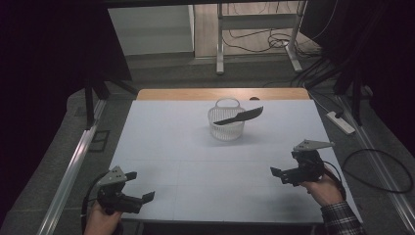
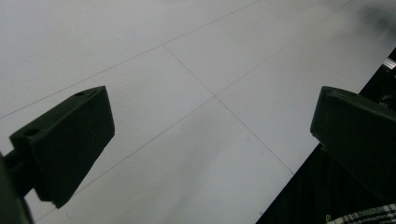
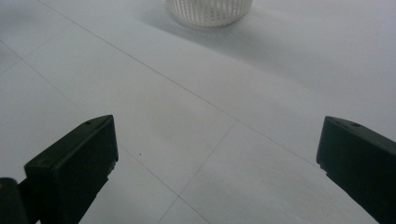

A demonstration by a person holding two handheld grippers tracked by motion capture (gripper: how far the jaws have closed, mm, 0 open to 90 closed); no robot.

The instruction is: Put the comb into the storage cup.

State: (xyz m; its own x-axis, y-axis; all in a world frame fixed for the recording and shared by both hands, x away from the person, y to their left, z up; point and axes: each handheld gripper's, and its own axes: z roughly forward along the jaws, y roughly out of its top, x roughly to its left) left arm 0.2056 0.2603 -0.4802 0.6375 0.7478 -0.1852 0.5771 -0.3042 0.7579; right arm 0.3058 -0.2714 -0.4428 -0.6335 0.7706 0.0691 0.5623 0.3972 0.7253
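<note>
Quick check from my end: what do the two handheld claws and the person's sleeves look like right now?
Both claws are black with two blocky, wedge-shaped jaws. The left claw and the right claw each carry a grey three-cornered plate on top and trail a black cable. The right hand comes out of a dark plaid sleeve; no sleeve is visible at the left hand.

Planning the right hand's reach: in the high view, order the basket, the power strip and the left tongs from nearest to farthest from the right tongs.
1. Power strip, on the floor, right.
2. Basket, table's far middle.
3. Left tongs, near-left corner.
</note>
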